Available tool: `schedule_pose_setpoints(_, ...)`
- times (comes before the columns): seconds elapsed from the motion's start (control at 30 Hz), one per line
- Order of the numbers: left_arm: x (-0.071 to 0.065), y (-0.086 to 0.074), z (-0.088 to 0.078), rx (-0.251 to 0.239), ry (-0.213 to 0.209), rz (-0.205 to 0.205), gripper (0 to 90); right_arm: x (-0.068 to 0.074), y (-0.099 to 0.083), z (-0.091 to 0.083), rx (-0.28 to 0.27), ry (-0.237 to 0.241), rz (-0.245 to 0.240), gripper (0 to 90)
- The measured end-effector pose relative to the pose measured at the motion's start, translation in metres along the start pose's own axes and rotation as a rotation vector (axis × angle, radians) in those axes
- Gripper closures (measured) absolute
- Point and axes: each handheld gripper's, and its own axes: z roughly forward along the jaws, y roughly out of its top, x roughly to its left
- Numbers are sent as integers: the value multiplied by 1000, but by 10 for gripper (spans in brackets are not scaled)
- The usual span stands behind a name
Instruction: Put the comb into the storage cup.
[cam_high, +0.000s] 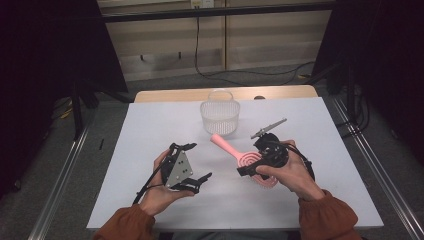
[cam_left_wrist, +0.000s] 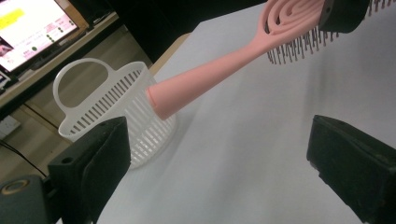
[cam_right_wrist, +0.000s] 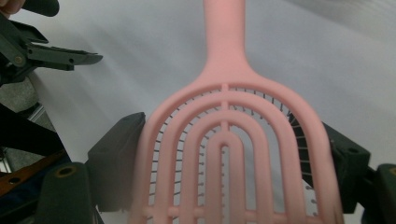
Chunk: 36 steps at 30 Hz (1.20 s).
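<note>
A dim room with dark curtains at both sides and a cable trailing over the floor surrounds a white table (cam_high: 150, 130). Near the table's far edge, about midway along it, stands a white slotted basket (cam_high: 220, 116) with a loop handle.

The risk, as I judge it, is the pink hairbrush (cam_high: 235, 150) twisting or slipping. The right gripper (cam_high: 263, 161) holds it only by the vented head, and the long handle sticks out unsupported toward the basket, so any knock against the basket rim could lever it loose or tip the light basket over.

The right gripper's jaws press against both sides of the brush head. The left gripper (cam_high: 192, 162), nearer the table's near-left corner, has its jaws spread wide with nothing between them, touching nothing.
</note>
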Motion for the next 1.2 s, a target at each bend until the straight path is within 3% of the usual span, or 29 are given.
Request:
schedule_pose_setpoints(0.3, 2, 11, 9, 24, 36, 108, 60, 5, 7, 3, 14, 13, -15, 211)
schedule_pose_setpoints(0.43, 0, 15, 15, 16, 39, 179, 78, 6, 7, 6, 10, 22, -20, 211)
schedule_pose_setpoints(0.73, -2, 26, 26, 1, 69, 289, 84, 9, 13, 8, 18, 32, -34, 211)
schedule_pose_setpoints(0.8, -4, 25, 27, 5, 77, 293, 93, 10, 13, 10, 22, 38, -45, 211)
schedule_pose_setpoints(0.9, -6, 24, 28, 22, 78, 332, 108, 13, 14, 13, 33, 39, -50, 211)
schedule_pose_setpoints(1.0, -6, 25, 25, 23, 89, 331, 126, 14, 15, 15, 38, 44, -54, 211)
schedule_pose_setpoints(1.2, -11, 23, 24, 29, 112, 390, 190, 18, 21, 15, 53, 44, -65, 211)
